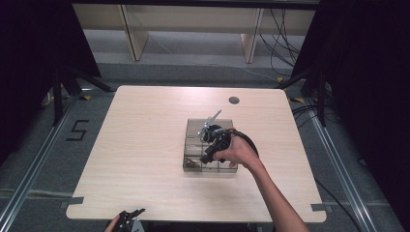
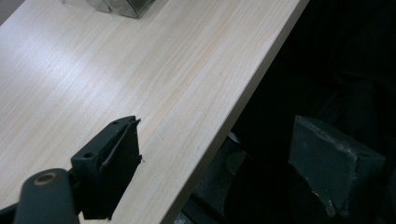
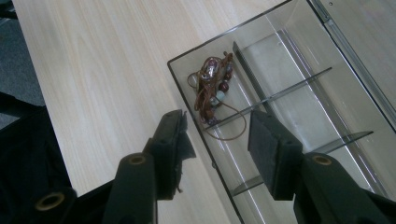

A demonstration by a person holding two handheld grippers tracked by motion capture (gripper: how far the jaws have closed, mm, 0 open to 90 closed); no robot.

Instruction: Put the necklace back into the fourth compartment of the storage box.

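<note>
tongs on the left (image 1: 129, 216) sit low at the near edge of the table (image 1: 145, 145), held in the person's left hand. in the left gripper view the two black jaws stand wide apart with nothing between them. one jaw is over the pale wood and the other is past the table edge, over the dark. a corner of the clear box (image 2: 116, 5) shows far ahead of these tongs, well apart from them.

further right, the clear box (image 1: 193, 126) rests near the middle of the table. thin clear walls split it into small parts. the right tongs (image 1: 209, 153) are over the near side of the box, held in the person's right hand (image 1: 239, 152).

in the right gripper view the right tongs (image 3: 217, 140) are apart too, and nothing is pinched between them. the left jaw hangs over the bare table just outside the box wall. the right jaw hangs over the inside of the box. a beaded bracelet (image 3: 212, 88) on a brown cord lies in the corner part of the box, just ahead of these tongs and a bit nearer the left jaw. the jaws do not touch it. a loop of the cord spills toward the gap between the jaws.
</note>
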